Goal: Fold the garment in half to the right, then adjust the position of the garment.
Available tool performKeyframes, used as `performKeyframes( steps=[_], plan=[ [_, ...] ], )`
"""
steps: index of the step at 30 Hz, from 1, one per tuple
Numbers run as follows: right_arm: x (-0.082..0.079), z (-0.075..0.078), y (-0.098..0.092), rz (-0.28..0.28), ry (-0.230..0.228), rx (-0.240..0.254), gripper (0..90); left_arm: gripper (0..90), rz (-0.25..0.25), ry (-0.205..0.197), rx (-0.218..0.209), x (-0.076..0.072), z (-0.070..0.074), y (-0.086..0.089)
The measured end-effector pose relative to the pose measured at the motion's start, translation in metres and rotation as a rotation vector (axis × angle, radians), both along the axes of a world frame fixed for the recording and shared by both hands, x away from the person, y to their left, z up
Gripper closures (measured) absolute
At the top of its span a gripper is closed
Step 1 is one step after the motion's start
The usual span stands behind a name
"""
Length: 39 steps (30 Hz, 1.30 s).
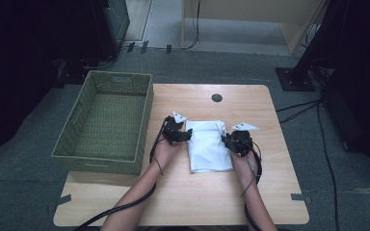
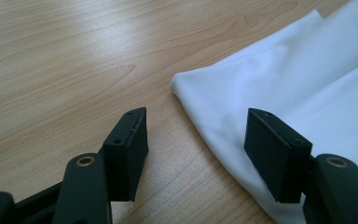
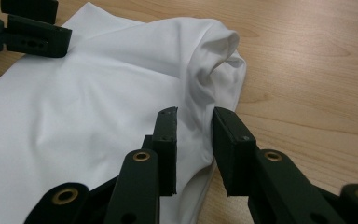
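White folded cloth (image 1: pixel 208 146) lay mid-counter (image 1: pixel 188 202) right of a green basket (image 1: pixel 107 120), left tool (image 2: pixel 193 149) spread astride its edge, right tool (image 3: pixel 193 149) slightly parted with a cloth fold between, pads apparently not pressing.

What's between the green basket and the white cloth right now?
In the high view, the left tongs and bare table lie between the green basket and the white cloth.

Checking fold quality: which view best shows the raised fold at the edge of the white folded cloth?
The right gripper view: the bunched fold rises just beyond its jaws, cloth lying between them. The high view shows the whole white folded cloth small and flat-looking. The left gripper view shows a smooth corner.
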State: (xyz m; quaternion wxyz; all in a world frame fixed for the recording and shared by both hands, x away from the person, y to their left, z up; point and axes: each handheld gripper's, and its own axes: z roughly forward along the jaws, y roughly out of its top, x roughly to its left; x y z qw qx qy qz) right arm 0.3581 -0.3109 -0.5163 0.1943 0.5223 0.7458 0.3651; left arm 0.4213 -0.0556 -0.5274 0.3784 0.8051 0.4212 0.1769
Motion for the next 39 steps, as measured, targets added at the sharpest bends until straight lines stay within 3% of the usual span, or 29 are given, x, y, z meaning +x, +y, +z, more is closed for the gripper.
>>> performKeyframes(
  steps=[9, 23, 30, 39],
  plan=[
    [-0.015, 0.003, -0.001, 0.005, -0.019, 0.033, 67.7, 40.0, 0.0, 0.001, 0.0, 0.0, 0.0, 0.0],
    [-0.04, 0.001, 0.007, 0.027, -0.027, 0.042, 63.6, 39.8, -0.002, 0.002, 0.0, 0.0, 0.0, 0.0],
    [-0.04, -0.008, 0.013, 0.046, -0.005, 0.049, 55.7, 39.7, -0.012, 0.002, -0.003, 0.001, 0.0, 0.002],
    [-0.039, -0.012, 0.019, 0.058, -0.013, 0.014, 54.7, 38.0, 0.001, 0.015, -0.005, 0.001, 0.001, 0.005]
  ],
)
